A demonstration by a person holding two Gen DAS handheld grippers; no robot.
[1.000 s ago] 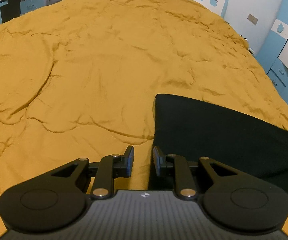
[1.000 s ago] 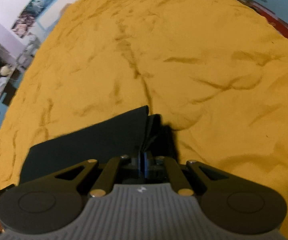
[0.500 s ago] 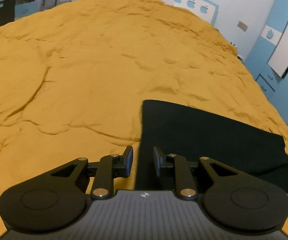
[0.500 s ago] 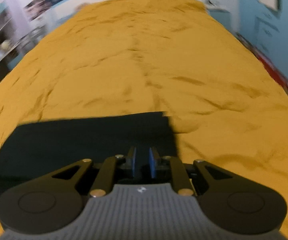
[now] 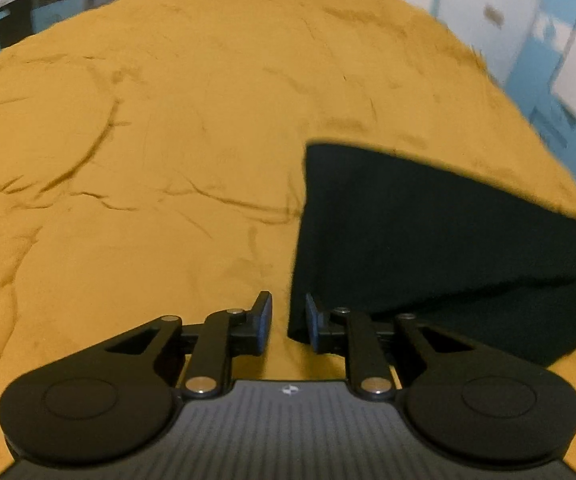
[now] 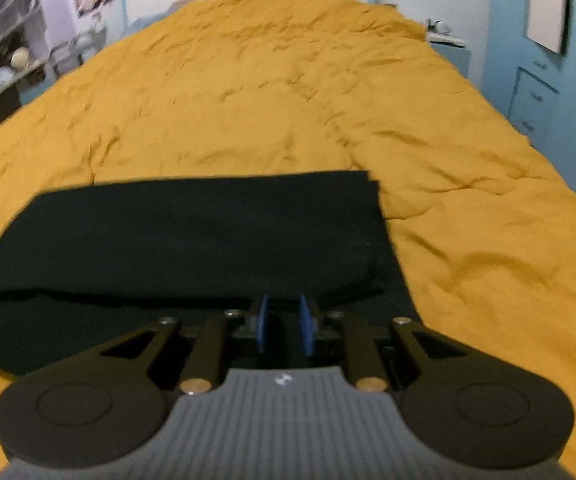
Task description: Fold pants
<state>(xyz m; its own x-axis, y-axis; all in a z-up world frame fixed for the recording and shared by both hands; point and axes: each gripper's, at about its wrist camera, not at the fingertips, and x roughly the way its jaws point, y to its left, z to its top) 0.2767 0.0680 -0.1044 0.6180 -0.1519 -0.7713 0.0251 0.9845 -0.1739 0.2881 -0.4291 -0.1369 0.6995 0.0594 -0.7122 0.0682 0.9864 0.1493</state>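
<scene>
The black pants [image 6: 192, 232] lie folded into a flat band across the near part of the bed [image 6: 272, 92], on its mustard bedspread [image 5: 136, 152]. In the right wrist view they fill the lower middle, from 9 o'clock across to about 3 o'clock. In the left wrist view they sit at 3 to 4 o'clock.

They look soft, light and limp. I judge they will sag and slide open if lifted by one layer, so a pinch through all layers at an end corner seems safest.

The left gripper [image 5: 288, 322] hangs just beside the pants' near corner, its jaws partly apart and opening, with only bedspread between them. The right gripper [image 6: 282, 322] hovers over the pants, its jaws opening, holding nothing.

Nothing blocks the way on the bed. Cluttered shelves [image 6: 0, 40] at 10 o'clock and blue drawers [image 6: 535, 100] at 2 o'clock stand well apart.
</scene>
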